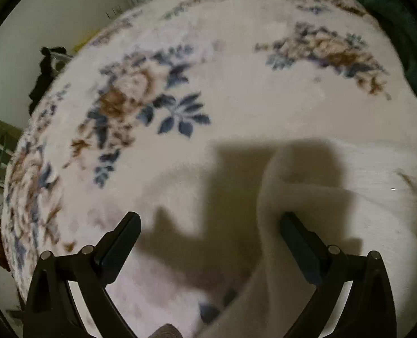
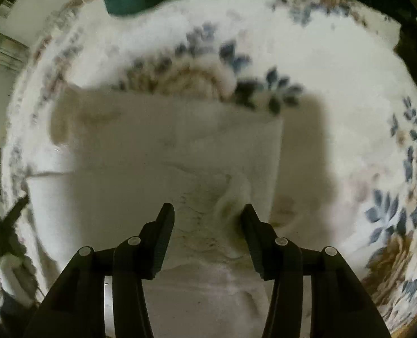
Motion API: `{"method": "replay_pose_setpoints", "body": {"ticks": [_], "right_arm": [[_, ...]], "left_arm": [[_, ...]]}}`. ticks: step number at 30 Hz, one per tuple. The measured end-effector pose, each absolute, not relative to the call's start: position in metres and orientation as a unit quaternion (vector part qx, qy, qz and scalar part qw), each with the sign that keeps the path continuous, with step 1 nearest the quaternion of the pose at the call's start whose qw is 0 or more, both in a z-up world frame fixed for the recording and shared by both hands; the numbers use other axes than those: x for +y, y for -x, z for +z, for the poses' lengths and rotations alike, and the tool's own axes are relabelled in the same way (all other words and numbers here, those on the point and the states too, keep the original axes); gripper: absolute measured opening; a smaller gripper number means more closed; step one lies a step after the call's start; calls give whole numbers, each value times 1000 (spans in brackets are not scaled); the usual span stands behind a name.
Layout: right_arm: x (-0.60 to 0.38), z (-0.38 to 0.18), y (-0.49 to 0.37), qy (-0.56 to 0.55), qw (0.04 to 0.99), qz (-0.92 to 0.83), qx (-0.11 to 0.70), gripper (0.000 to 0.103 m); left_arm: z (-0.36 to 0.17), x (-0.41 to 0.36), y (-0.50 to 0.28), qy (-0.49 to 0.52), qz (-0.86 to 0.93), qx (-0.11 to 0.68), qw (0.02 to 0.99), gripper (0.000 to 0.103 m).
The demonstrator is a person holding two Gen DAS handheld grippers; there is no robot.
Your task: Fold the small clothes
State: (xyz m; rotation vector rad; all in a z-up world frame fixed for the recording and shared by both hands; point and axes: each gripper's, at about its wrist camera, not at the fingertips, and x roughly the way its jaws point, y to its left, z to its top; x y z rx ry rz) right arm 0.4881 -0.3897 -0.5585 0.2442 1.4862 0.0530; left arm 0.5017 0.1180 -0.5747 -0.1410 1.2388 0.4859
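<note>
White garment [image 2: 163, 146] on floral blanket [image 1: 236, 84]; pale wall [image 1: 53, 14] behind.

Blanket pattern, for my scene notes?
White blanket with blue-and-brown floral sprays, clearest in the left wrist view.

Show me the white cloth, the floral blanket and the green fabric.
white cloth [image 2: 163, 152], right wrist view, flat middle.
floral blanket [image 1: 236, 64], left wrist view, bare pale area.
green fabric [image 2: 126, 0], right wrist view, lower edge.

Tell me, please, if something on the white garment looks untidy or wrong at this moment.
Yes. Near the right gripper, the white garment has a bunched wrinkle beside the right finger. In the left wrist view, a raised fold stands up by the open left gripper. No tear or spill is visible.
</note>
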Motion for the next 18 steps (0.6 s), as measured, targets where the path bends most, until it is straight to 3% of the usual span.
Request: {"method": "replay_pose_setpoints", "body": {"ticks": [4, 11, 18], "right_arm": [[-387, -577, -492, -87, 721, -19, 687, 52], [-422, -497, -456, -153, 729, -6, 668, 54], [-492, -456, -390, -182, 698, 26, 692, 57]], "left_arm": [[-575, 139, -496, 101, 212, 579, 781, 102], [-502, 134, -447, 121, 187, 534, 815, 102], [-449, 59, -376, 125, 154, 521, 830, 102]]}}
